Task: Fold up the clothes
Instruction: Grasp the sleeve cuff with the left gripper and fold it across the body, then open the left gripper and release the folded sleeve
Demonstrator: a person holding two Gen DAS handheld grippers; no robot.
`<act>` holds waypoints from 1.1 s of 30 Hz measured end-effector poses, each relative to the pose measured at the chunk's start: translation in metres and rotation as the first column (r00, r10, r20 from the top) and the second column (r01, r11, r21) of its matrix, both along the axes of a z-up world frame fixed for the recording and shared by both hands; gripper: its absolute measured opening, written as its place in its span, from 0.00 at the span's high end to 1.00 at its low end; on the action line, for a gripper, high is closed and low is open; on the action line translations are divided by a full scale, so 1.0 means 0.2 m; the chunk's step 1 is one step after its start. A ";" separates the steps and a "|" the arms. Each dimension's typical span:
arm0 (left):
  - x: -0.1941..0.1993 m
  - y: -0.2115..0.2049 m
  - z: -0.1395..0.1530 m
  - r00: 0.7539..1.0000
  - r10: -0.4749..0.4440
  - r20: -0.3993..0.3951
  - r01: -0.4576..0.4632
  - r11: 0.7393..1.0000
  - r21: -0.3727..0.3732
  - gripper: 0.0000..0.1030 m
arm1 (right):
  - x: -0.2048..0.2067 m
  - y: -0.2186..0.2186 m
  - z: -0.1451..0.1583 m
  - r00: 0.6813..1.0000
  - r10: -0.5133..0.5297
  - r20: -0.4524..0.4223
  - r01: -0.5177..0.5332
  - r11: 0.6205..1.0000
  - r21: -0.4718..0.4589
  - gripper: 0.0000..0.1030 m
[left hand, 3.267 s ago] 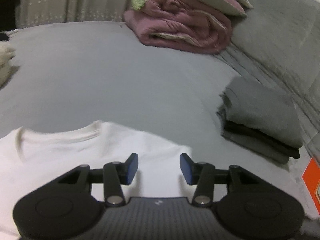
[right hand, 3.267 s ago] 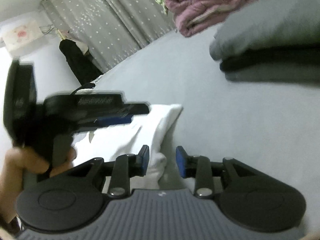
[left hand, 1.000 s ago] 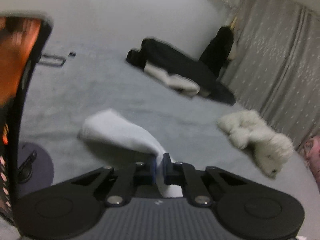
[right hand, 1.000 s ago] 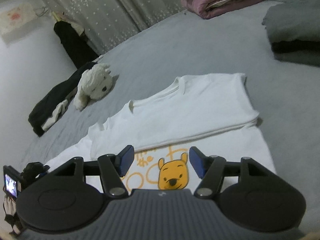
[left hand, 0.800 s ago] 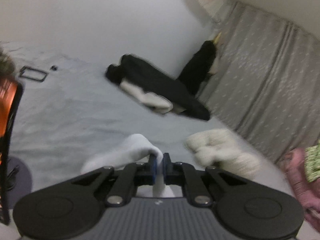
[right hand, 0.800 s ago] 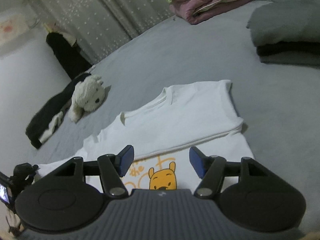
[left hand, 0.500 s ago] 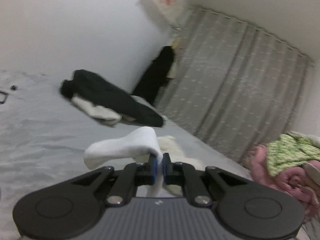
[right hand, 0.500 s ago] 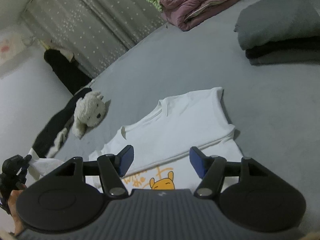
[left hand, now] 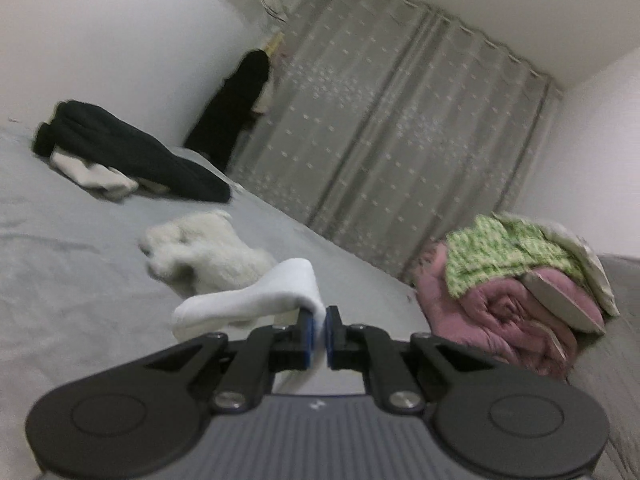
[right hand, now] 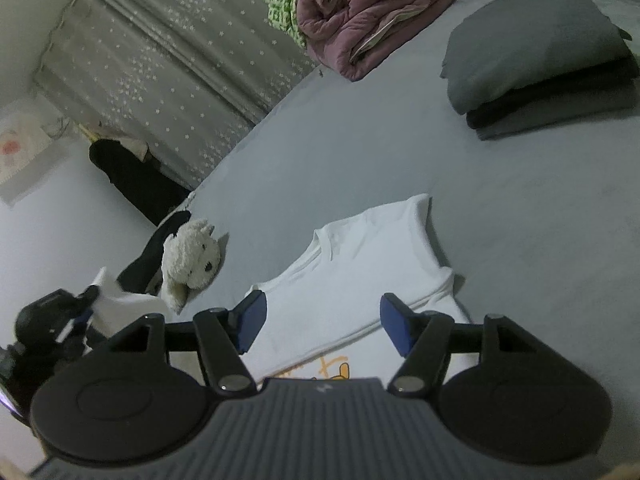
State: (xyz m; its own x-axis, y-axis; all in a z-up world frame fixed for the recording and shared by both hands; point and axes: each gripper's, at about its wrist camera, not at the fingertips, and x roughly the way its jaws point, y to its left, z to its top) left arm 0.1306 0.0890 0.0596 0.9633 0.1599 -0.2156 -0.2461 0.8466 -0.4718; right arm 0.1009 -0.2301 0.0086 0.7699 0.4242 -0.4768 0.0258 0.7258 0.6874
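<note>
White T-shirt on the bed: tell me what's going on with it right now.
The left gripper is shut on a sleeve of the white T-shirt, holding it up off the bed. The right gripper hovers open over the shirt, whose far side is already folded in. A folded grey stack sits beyond.

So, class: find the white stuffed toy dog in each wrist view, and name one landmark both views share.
Left wrist: the stuffed toy dog lies left of centre on the grey bed, beyond the held white sleeve.
Right wrist: the dog lies at left, beside the white T-shirt.
Shared landmark: the rolled pink quilt.
</note>
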 end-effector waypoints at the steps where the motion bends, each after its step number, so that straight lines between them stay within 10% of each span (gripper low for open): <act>1: 0.01 -0.03 -0.02 1.000 -0.013 -0.007 0.013 1.000 0.002 0.94 | 0.00 -0.01 0.00 1.000 -0.002 0.000 0.002 1.000 0.004 0.34; 15: 0.15 -0.36 -0.43 0.948 -0.230 -0.219 0.229 0.973 -0.029 0.94 | 0.02 -0.05 -0.02 1.000 -0.019 -0.014 0.020 0.999 0.033 0.34; 25: 0.13 -0.49 -0.54 0.904 -0.366 -0.220 0.368 0.929 -0.035 0.94 | 0.02 -0.04 -0.02 1.000 -0.015 -0.021 0.016 0.999 0.029 0.34; 33: 0.16 -0.57 -0.55 0.804 -0.540 -0.250 0.558 0.830 0.002 0.76 | 0.01 -0.05 -0.02 0.999 -0.025 -0.022 0.026 0.999 0.030 0.34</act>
State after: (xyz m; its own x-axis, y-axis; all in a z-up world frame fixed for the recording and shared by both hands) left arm 0.1621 -0.0246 -0.0503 0.8188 -0.3572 -0.4495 0.1772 0.9019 -0.3939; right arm 0.1028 -0.2404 0.0049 0.7703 0.4191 -0.4807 0.0589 0.7037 0.7080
